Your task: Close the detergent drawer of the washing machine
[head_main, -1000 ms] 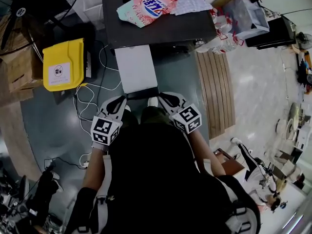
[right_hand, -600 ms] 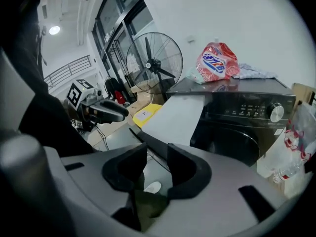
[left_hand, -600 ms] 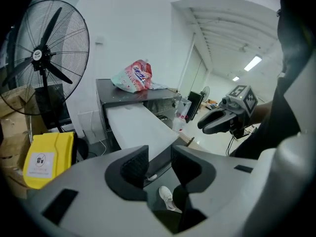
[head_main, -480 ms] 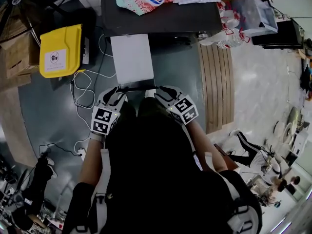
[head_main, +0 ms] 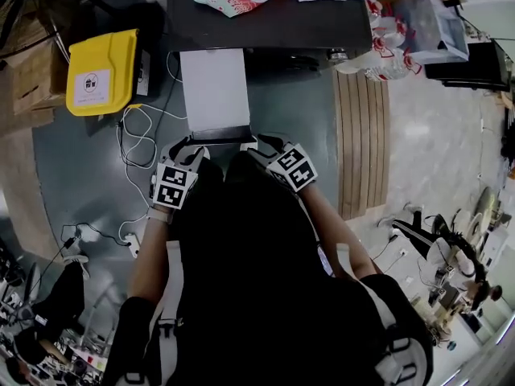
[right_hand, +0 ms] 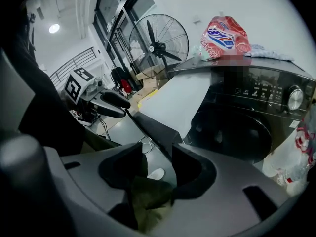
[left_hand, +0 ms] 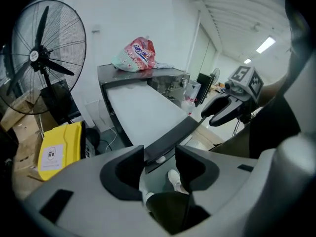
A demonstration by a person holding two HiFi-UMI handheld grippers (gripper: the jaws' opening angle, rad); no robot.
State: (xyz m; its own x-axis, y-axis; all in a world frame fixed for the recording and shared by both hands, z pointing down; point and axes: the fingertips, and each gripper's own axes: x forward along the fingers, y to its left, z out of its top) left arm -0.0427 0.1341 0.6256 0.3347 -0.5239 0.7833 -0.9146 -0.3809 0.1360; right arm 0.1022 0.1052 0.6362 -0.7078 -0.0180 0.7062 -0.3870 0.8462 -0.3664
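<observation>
Closing not begun: detergent drawer [head_main: 213, 87] standing fully out
It is jutting from the washing machine [head_main: 265, 30]; the left claw [left_hand: 159, 164] and right claw [right_hand: 158, 164] are just opening wide, gripping nothing, its dark front edge lying just beyond them. Whether either is touching it is unclear.

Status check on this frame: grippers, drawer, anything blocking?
Left gripper and right gripper open, jaws just opened, nothing gripped. Detergent drawer pulled out, dark front edge at both jaw tips. Nothing visible blocking its path.
</observation>
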